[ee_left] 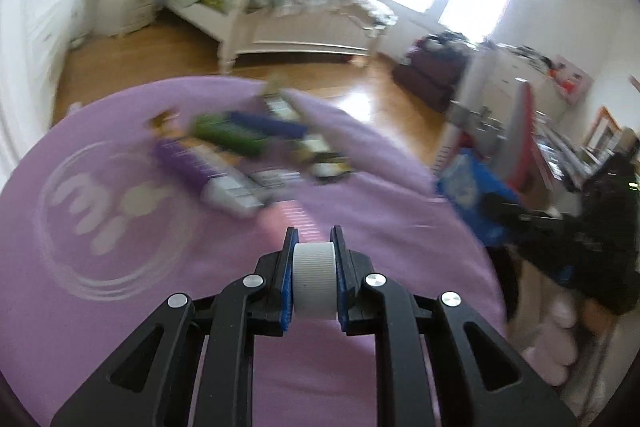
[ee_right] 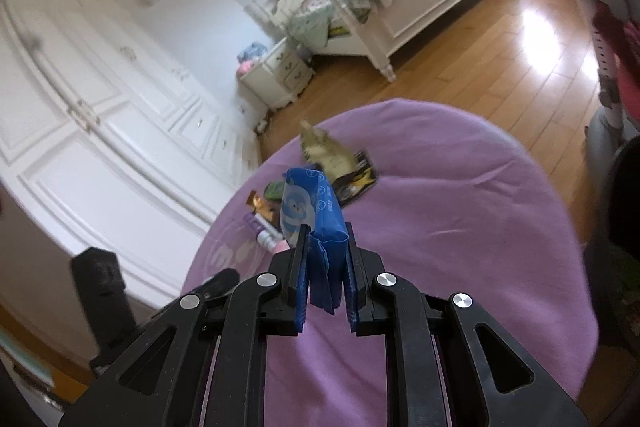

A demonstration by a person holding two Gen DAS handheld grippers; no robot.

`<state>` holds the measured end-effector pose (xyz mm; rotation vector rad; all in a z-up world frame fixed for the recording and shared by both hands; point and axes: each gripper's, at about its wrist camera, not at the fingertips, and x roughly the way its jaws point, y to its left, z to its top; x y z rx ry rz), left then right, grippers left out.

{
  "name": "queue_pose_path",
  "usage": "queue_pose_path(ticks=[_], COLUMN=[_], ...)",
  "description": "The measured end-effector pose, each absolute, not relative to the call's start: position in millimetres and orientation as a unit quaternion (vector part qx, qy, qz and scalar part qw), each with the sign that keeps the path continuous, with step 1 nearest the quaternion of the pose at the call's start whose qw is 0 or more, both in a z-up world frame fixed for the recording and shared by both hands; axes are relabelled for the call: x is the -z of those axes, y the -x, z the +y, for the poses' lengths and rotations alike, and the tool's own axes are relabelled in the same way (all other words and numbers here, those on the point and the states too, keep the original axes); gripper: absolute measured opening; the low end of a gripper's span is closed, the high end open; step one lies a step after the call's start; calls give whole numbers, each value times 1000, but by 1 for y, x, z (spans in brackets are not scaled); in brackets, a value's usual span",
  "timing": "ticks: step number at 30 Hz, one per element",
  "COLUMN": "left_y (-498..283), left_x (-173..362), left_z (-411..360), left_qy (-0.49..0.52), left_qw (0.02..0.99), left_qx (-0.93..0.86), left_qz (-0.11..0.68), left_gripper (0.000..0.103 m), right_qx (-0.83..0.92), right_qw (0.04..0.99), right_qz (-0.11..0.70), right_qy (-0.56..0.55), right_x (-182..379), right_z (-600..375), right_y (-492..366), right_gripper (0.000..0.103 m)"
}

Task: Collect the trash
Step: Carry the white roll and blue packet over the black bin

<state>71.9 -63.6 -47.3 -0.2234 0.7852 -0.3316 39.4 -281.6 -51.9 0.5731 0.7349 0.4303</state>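
A white ribbed cap (ee_left: 314,279) is squeezed tight by the left gripper (ee_left: 313,239) above the purple cushion (ee_left: 100,267); it looks hard and light. A soft, crinkly blue wrapper (ee_right: 320,223) is pinched by the right gripper (ee_right: 326,235) over the same cushion

Bright window daylight, motion blur, fisheye
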Motion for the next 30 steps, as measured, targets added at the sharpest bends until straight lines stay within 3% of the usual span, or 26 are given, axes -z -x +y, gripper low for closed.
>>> queue_pose_path(ticks=[9, 21, 30], left_y=[-96, -97, -101], left_x=[32, 69, 106], left_z=[-196, -365, -417], left_qy=[59, -8, -55], left_qw=[880, 810, 785], left_qx=[272, 405, 413], left_qz=[386, 424, 458], left_gripper=[17, 17, 17], right_qx=[-104, 25, 52], right_qw=[885, 869, 844], right_qz=[304, 252, 260], right_qy=[-337, -425, -466], right_x=[63, 114, 155], right_z=[-398, -531, -563], right_y=[-4, 49, 52], right_gripper=[16, 16, 16])
